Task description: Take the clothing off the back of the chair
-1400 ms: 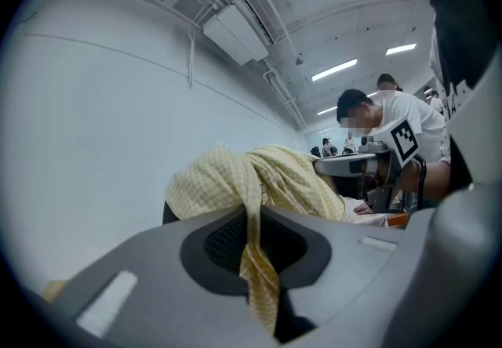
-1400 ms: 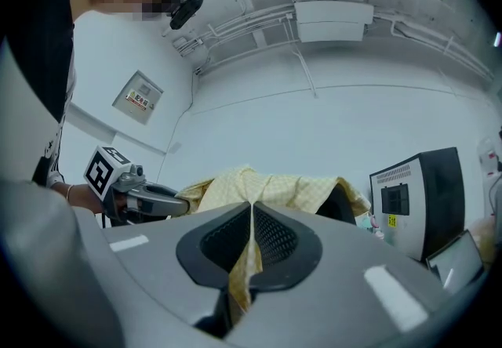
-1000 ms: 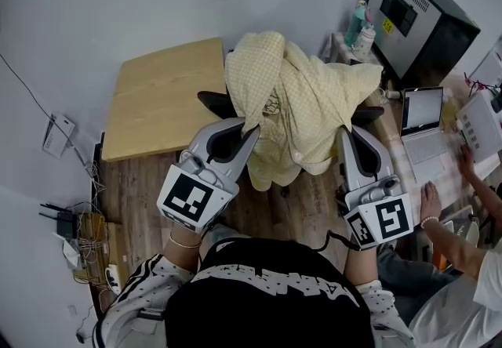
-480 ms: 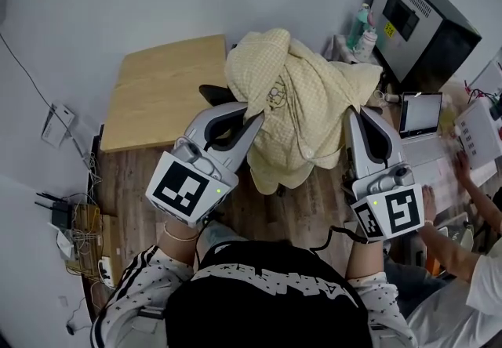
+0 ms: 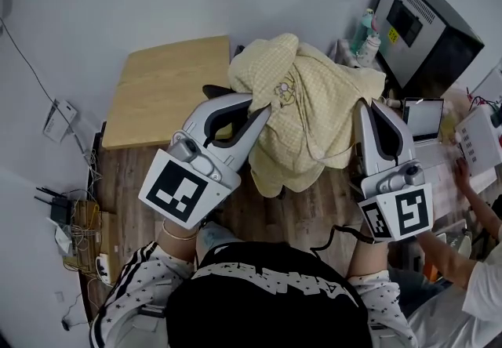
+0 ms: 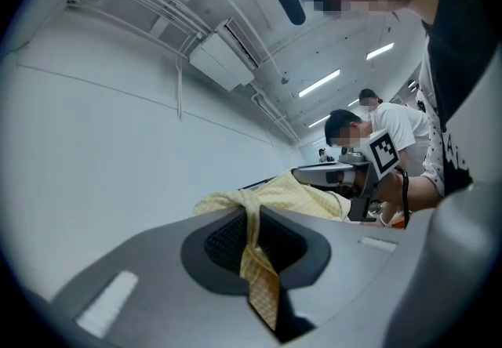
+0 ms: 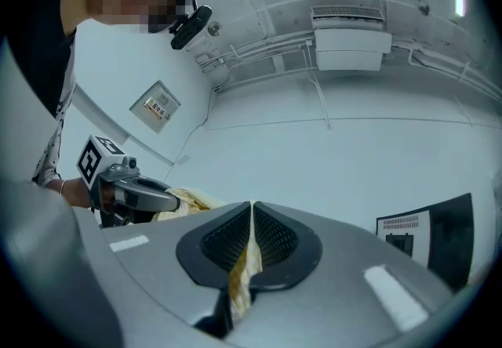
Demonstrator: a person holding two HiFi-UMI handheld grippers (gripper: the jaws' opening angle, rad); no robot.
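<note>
Clothing (image 5: pixel 310 103) hangs bunched between my left gripper (image 5: pixel 265 110) and right gripper (image 5: pixel 366 106), each clamped on a fold of it, raised over the chair (image 5: pixel 216 92) just beyond them but, I judge, not yet carried clear

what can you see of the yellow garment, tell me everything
The garment is pale yellow, soft fabric with a fine check and a small printed picture near its top. It hangs bunched and crumpled between two grips: the left tool is shut on a pinched fold at one side, the right tool on another. Its lower part droops above the wood floor. A black piece of the chair peeks out beside it; whether they touch cannot be told.
</note>
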